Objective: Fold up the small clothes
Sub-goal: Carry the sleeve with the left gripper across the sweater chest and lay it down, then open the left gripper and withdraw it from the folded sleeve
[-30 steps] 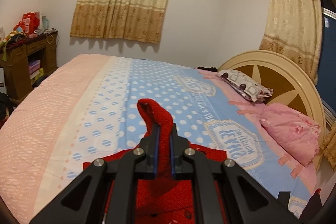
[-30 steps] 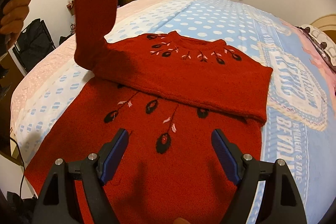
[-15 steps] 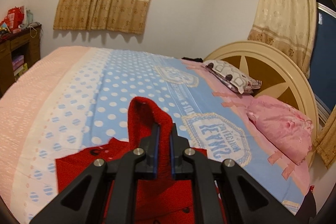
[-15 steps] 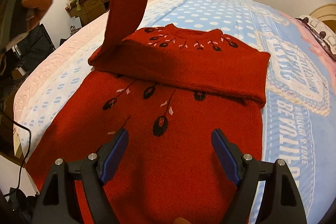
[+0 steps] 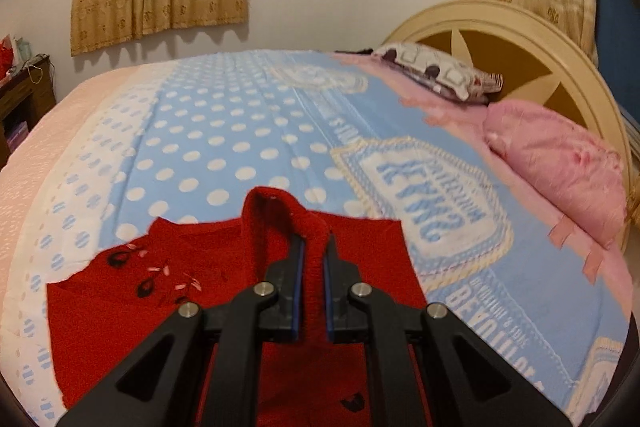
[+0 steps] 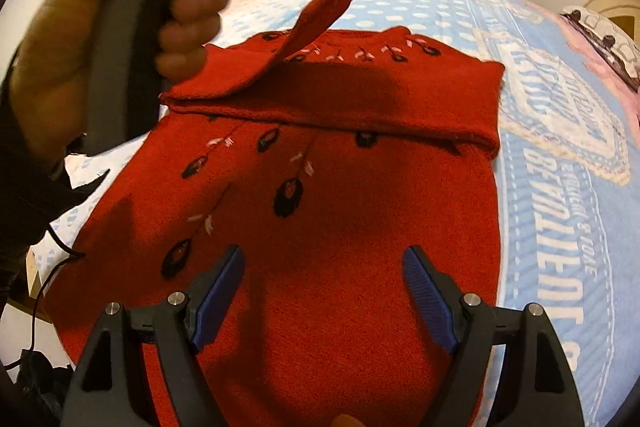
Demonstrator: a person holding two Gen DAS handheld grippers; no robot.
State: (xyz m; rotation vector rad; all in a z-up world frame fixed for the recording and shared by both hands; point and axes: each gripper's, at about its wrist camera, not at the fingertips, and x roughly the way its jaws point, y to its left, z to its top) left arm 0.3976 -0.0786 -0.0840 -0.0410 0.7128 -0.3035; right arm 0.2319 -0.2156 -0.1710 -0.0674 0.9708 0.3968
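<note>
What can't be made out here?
- Sweater hem: cut off by the right view's bottom edge, behind the right gripper.
- Sleeve cuff: clamped in the left gripper, whose fingers cover it.
- Dresser: cut off at the left view's edge.

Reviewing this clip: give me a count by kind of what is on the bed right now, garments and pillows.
Red sweater, its sleeve held up by the left gripper: 1
Patterned pillow: 1
Pink pillow: 1
Total on the bed: 3
</note>
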